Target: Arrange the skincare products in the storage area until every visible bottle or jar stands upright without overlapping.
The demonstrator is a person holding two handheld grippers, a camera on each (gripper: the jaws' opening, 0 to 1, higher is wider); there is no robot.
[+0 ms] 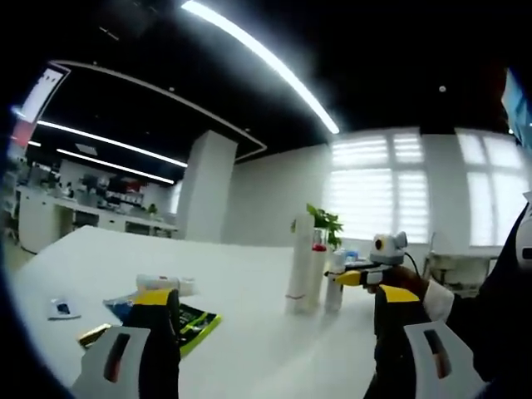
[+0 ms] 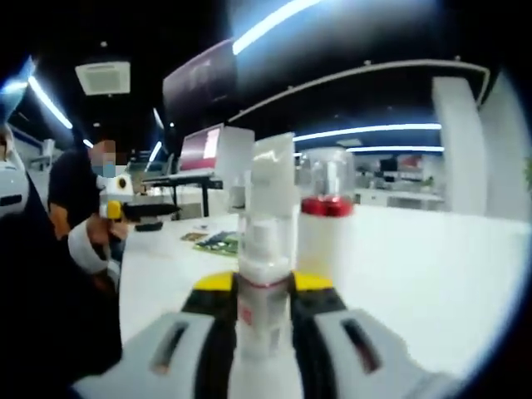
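Because upright standing is required, a clear pump bottle (image 2: 264,249) is held vertical in the closed right gripper (image 2: 264,320) beside the red-collared bottle (image 2: 327,208) (left gripper (image 1: 278,349) spread, empty).

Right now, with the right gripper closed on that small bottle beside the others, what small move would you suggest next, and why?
Probably lower the small bottle straight onto the table and open the right gripper. It is upright, close to the red-collared bottle and tall tube, so release it without nudging them.
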